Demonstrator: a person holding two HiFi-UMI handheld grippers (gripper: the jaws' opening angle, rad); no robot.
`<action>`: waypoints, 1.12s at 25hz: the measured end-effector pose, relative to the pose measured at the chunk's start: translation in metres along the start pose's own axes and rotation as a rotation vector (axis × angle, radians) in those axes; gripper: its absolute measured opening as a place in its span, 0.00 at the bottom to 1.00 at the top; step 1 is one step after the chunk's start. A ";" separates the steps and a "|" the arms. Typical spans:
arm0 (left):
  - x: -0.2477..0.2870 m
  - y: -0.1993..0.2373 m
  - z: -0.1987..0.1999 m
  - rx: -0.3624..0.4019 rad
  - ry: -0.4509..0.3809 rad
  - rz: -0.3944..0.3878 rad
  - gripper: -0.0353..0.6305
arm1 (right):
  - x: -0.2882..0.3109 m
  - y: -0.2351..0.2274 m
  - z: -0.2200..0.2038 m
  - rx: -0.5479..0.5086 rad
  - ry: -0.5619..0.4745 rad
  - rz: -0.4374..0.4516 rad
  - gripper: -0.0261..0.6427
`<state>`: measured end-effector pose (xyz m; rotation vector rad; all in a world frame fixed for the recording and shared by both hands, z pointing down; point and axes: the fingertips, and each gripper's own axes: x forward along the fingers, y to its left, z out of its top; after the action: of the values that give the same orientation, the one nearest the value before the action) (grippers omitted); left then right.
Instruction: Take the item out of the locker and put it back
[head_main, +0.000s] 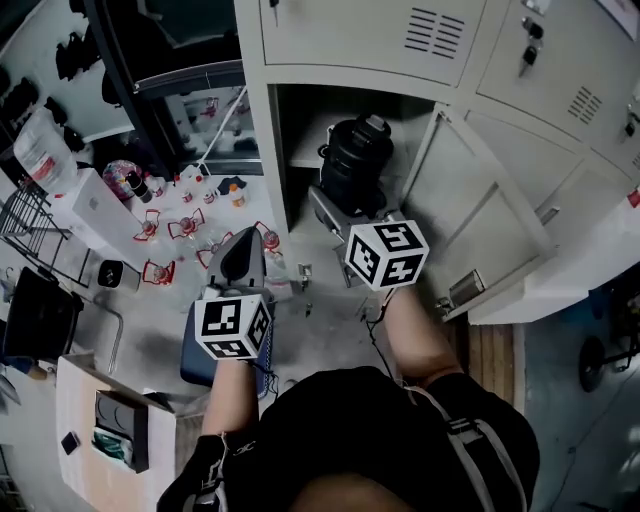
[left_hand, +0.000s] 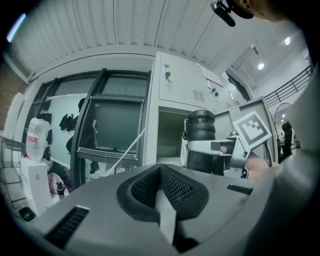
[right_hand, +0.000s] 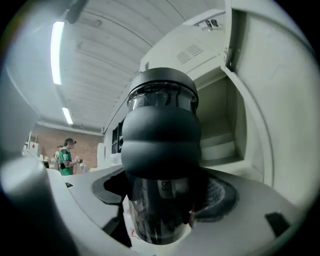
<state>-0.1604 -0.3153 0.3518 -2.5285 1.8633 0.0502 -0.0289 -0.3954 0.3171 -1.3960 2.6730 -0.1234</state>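
A black bottle (head_main: 355, 160) with a clear lower body is held at the mouth of the open locker compartment (head_main: 300, 130). My right gripper (head_main: 343, 208) is shut on its lower part; in the right gripper view the bottle (right_hand: 160, 145) fills the middle between the pads, with the gripper (right_hand: 162, 200) clamped on its clear section. My left gripper (head_main: 243, 255) hangs to the left of the locker, shut with nothing in it (left_hand: 162, 192). From the left gripper view the bottle (left_hand: 201, 135) and right gripper (left_hand: 212, 148) stand in front of the compartment.
The locker door (head_main: 480, 220) swings open to the right, close beside my right gripper. Shut lockers with keys (head_main: 528, 45) lie above. Small red stands (head_main: 185, 228), a white box (head_main: 95, 205), a blue pad (head_main: 192, 352) and a cardboard box (head_main: 100, 420) lie at left. A person (right_hand: 64, 157) stands far off.
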 end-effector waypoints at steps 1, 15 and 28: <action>0.000 -0.002 0.000 -0.001 -0.001 -0.004 0.07 | -0.007 0.002 -0.004 -0.034 -0.006 -0.003 0.64; -0.005 -0.026 -0.005 0.004 0.011 -0.064 0.07 | -0.050 0.034 -0.043 -0.066 0.039 0.041 0.64; -0.002 -0.010 -0.003 0.004 0.004 -0.045 0.07 | -0.020 0.024 -0.031 -0.003 0.036 0.003 0.64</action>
<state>-0.1518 -0.3104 0.3548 -2.5691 1.8046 0.0418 -0.0412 -0.3651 0.3461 -1.4036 2.7048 -0.1460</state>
